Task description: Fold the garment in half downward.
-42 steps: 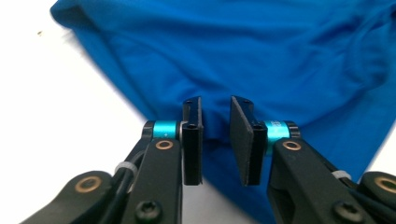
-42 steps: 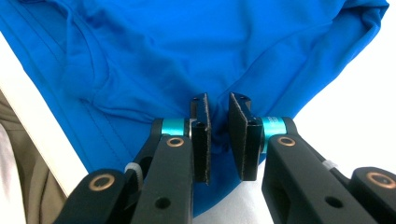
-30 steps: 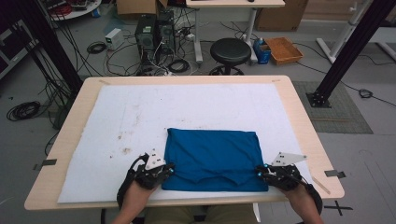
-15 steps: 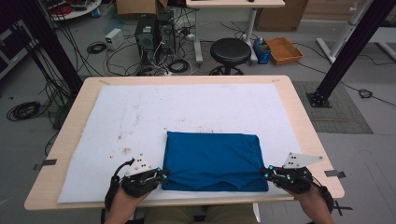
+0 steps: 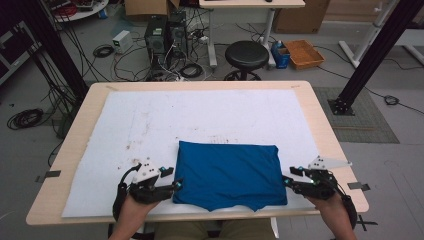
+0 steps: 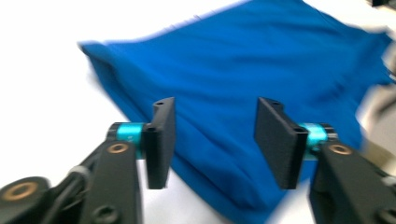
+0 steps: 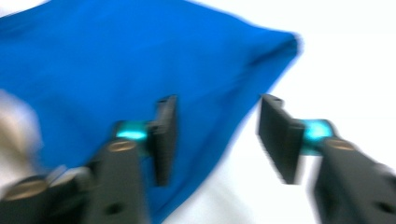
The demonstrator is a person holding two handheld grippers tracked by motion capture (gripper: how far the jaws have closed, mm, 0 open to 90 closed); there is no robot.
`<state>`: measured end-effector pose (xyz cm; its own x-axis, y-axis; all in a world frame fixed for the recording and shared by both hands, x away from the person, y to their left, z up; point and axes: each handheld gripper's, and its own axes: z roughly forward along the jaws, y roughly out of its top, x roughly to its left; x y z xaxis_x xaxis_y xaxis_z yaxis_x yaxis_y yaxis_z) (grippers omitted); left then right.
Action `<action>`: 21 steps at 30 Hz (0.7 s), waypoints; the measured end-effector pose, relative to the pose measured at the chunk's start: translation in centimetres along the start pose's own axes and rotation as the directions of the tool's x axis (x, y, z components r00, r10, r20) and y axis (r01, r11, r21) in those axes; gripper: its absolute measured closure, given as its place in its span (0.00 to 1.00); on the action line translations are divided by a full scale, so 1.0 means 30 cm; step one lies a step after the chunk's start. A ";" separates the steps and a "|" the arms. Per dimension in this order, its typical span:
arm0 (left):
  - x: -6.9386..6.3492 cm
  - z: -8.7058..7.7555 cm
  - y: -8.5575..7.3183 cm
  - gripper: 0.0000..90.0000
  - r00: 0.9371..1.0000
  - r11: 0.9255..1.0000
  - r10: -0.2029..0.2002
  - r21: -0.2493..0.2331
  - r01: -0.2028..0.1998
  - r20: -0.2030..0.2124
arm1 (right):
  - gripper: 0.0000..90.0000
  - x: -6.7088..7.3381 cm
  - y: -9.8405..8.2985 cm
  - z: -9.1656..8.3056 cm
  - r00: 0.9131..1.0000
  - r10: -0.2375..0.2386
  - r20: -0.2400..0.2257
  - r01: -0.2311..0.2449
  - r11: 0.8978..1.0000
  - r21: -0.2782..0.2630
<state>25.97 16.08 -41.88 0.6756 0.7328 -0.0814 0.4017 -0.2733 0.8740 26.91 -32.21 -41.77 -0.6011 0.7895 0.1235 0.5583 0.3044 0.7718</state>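
A blue cloth [image 5: 230, 172] lies folded flat into a rough rectangle on the near half of the white mat [image 5: 200, 120], slightly right of the middle. Its far edge runs straight and neat, its side edges are soft rounded folds, and the near edge is uneven, with a flap dipping toward the table's [image 5: 325, 130] front edge.

Left claw [image 5: 176, 185] and right claw [image 5: 288, 181] just opened.

The folded cloth [image 5: 230, 174] lies on the mat [image 5: 200, 120], between both grippers.
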 end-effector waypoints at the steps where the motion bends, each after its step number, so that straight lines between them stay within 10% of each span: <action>1: 0.010 0.009 0.012 0.52 1.000 1.000 -0.001 -0.011 0.001 -0.014 | 0.49 -0.013 0.013 0.017 0.999 0.020 0.031 -0.020 1.000 -0.007; 8: 0.117 0.182 0.113 0.51 0.983 0.999 -0.045 -0.024 0.042 -0.179 | 0.42 -0.060 0.133 0.230 0.982 0.103 0.159 -0.105 0.995 0.004; 14: 0.204 0.301 0.088 0.52 0.938 0.984 -0.101 0.103 0.143 -0.331 | 0.42 -0.095 0.146 0.308 0.939 0.076 0.335 -0.105 0.992 0.070; 19: 0.226 0.273 0.069 0.52 0.915 0.983 -0.137 0.064 0.174 -0.380 | 0.43 -0.129 0.139 0.268 0.954 0.172 0.246 -0.173 0.985 -0.017; 21: 0.232 0.257 0.074 0.52 0.917 0.984 -0.161 0.017 0.180 -0.365 | 0.43 -0.143 0.143 0.248 0.955 0.210 0.210 -0.200 0.977 -0.072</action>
<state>36.34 15.77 -44.20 0.3288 0.9435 -0.0404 0.5272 -0.1478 0.8368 36.13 -30.33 -43.64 -0.3362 0.9299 0.1491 0.6248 0.1017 0.7742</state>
